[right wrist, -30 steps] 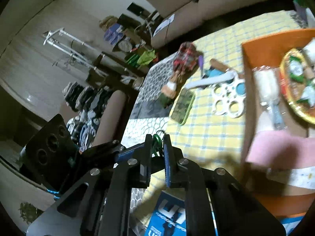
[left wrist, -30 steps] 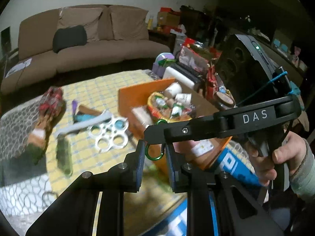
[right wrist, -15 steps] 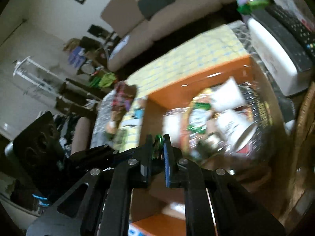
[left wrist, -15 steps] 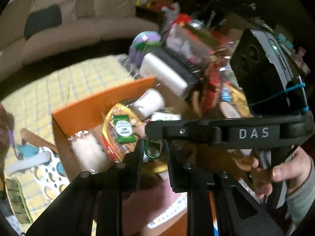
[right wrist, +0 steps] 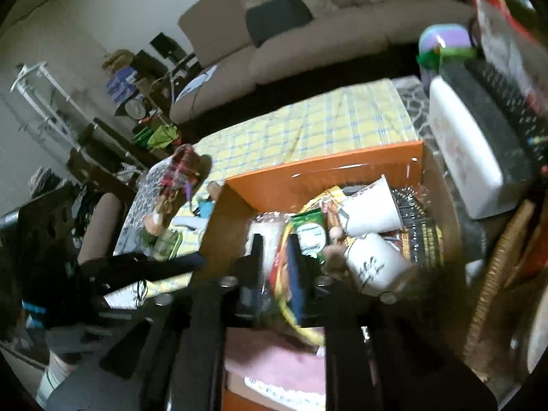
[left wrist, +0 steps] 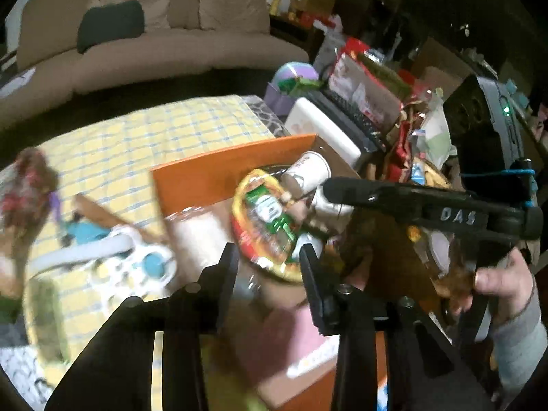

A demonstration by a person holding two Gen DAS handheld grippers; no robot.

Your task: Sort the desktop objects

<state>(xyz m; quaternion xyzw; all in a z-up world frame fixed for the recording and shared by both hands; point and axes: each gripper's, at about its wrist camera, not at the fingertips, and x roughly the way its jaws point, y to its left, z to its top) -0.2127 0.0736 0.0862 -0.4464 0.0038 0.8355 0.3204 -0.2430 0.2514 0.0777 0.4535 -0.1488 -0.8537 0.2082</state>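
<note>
Left wrist view: left gripper (left wrist: 268, 259) has its jaws spread wide with nothing between them, poised over the orange box (left wrist: 233, 171). Box holds a round yellow-rimmed snack pack (left wrist: 265, 231), two white cups (left wrist: 308, 171) and a pink cloth (left wrist: 274, 328) at the near end. Box sits on a yellow checked cloth (left wrist: 137, 144). Left of the box on that cloth: a white ring holder (left wrist: 137, 260), blurred. Right gripper (left wrist: 328, 188) reaches in from the right above the cups.

Right wrist view: right gripper (right wrist: 276, 239) is also parted, empty, tips just above the snack pack (right wrist: 308, 236). Cups (right wrist: 370, 215) lie on their sides beside it. A white case (right wrist: 462, 157) stands outside the box's right wall. Much motion blur.
</note>
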